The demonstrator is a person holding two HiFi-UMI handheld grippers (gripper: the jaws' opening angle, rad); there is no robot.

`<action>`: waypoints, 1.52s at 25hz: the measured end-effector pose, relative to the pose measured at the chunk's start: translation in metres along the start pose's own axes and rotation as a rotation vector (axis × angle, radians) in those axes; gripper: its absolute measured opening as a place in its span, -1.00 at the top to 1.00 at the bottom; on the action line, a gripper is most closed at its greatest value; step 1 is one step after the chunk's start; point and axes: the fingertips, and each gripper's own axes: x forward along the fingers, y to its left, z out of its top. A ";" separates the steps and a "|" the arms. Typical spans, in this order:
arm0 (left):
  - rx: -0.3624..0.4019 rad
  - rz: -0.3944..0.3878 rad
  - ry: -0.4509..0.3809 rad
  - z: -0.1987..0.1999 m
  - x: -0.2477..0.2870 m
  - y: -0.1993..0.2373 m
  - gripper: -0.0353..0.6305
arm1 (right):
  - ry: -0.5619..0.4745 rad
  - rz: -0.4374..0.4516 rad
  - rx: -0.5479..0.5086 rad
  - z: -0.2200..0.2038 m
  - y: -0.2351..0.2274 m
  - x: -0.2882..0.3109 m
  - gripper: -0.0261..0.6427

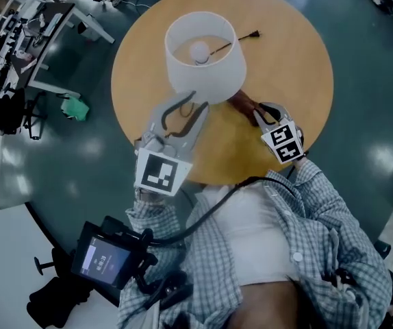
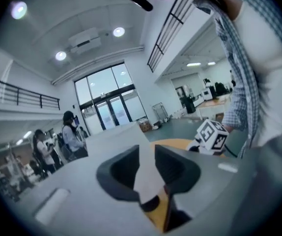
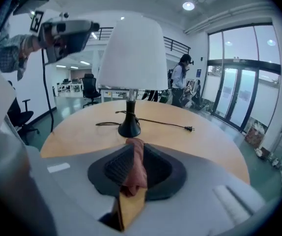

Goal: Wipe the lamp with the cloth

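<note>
The left claw [image 2: 147, 167] is pressed shut on a thin pale sheet, which is judged to be the lower rim of the shade [image 2: 115, 139]. The right claw [image 3: 133, 154] is pinched on a fold of the reddish cloth [image 3: 135, 170], which is bunched between the ribbed pads. The cloth is held just short of the lamp [image 3: 130, 58], level with its foot and below the shade.

The lamp is set upright near the middle of the round table [image 1: 285, 60]. Its cord [image 3: 160, 123] is trailed across the wood to a loose plug [image 1: 253, 34].

The lamp could be tipped if the shade is pulled sideways by the left claw, since only the rim is gripped and the foot is small. The rim could be dented by a hard pinch. The cloth could be dragged out of the right claw, as only a narrow fold is caught. The cord could be snagged by a low sweep.

From the head view, the stem and foot are hidden under the shade, and only the bulb [image 1: 199, 51] is seen inside. Whether the cloth touches the shade cannot be told. The hanging end of the cloth is cut off behind the right claw's body.
</note>
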 end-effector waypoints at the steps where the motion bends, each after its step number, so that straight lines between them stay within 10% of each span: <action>1: -0.049 -0.012 0.008 -0.013 -0.002 -0.010 0.64 | -0.044 0.004 0.035 0.003 0.002 -0.006 0.82; 7: -0.249 -0.060 0.040 -0.082 0.005 -0.071 0.88 | -0.206 0.095 0.214 0.026 0.021 -0.037 0.91; 21: -0.494 -0.137 0.095 -0.150 0.007 -0.133 0.88 | -0.205 0.140 0.162 0.017 0.062 -0.058 0.91; 38: -0.485 -0.168 0.122 -0.158 0.006 -0.146 0.88 | -0.189 0.170 0.109 0.015 0.076 -0.052 0.91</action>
